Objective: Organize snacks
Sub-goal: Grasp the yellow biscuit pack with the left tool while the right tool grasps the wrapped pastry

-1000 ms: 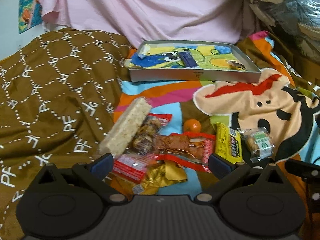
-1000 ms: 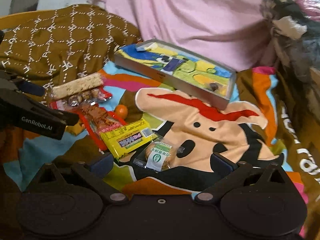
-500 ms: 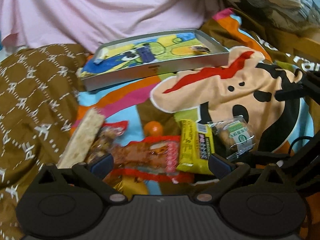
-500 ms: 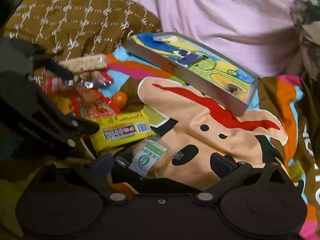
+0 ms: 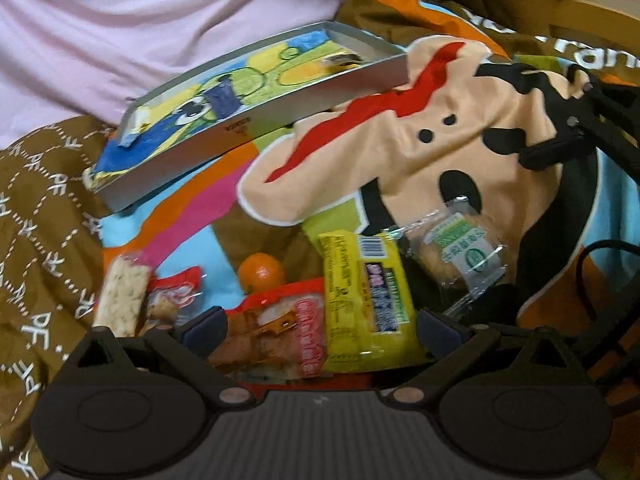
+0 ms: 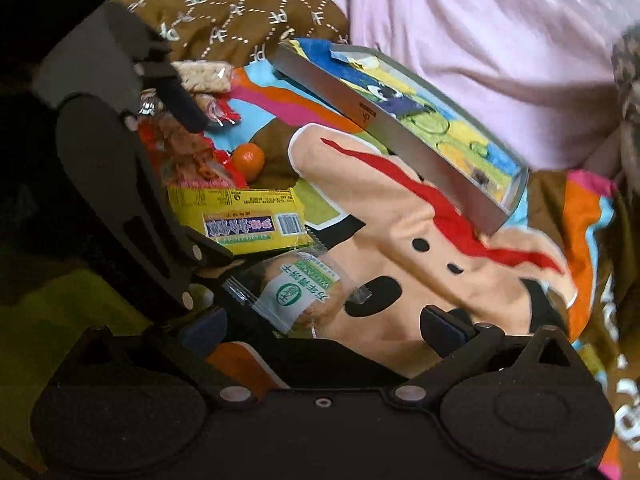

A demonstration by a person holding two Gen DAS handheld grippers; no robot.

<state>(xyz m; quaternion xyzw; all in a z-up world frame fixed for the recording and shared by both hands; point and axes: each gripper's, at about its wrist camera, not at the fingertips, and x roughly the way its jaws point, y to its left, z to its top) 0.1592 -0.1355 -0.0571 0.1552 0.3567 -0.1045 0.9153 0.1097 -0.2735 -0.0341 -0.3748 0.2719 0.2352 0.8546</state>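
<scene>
Snacks lay heaped on the cartoon-print bedspread [image 5: 400, 152]. The left hand-held gripper [image 5: 320, 326], fingers apart, straddled both the yellow plastic-wrapped bar [image 5: 366, 292] and red foil pouch [image 5: 276, 336]; closing could pinch both. The right hand-held gripper [image 6: 322, 326], also spread, neared the clear-wrapped biscuit [image 6: 304, 292]; collision looked possible. Farther off sat the shallow grey tray [image 5: 248, 124].

The left wrist view looks low and close over the snack pile, with the yellow packet [image 5: 366, 292] near 6 o'clock and the tray [image 5: 248, 120] toward 11. The right wrist view sits equally near, further right, sharing that yellow packet [image 6: 244, 220], tray [image 6: 400, 128] and cartoon blanket [image 6: 400, 240].
</scene>
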